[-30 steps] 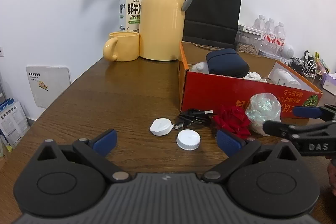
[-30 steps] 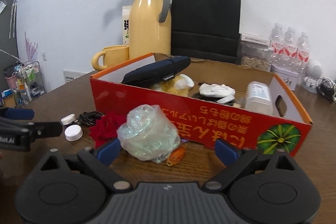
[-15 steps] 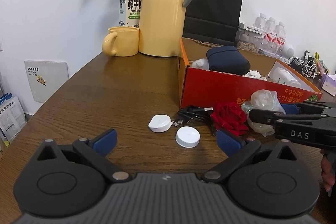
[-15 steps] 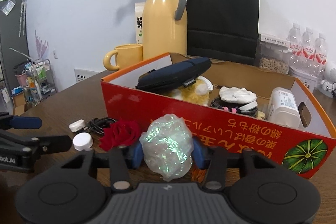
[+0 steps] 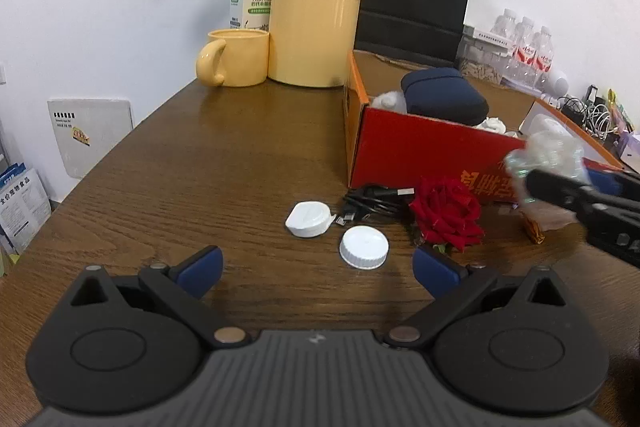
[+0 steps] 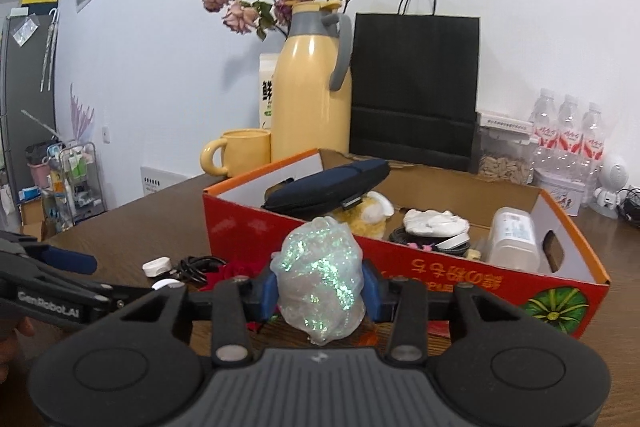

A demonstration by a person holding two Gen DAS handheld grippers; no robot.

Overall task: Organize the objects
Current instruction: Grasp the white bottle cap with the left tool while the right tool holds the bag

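Right gripper (image 6: 318,293) closing, blue fingers (image 6: 269,291) pressed on iridescent plastic bundle (image 6: 320,275), long axis upright, top toward twelve o'clock, above desk (image 6: 160,227) before red box (image 6: 460,267); at nine o'clock, left gripper (image 5: 318,265) gaping, empty.

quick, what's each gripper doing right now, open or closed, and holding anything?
Left gripper: open, holding nothing, above the table.
Right gripper: jaws closing, pads pressed on the shiny plastic bundle, holding it.
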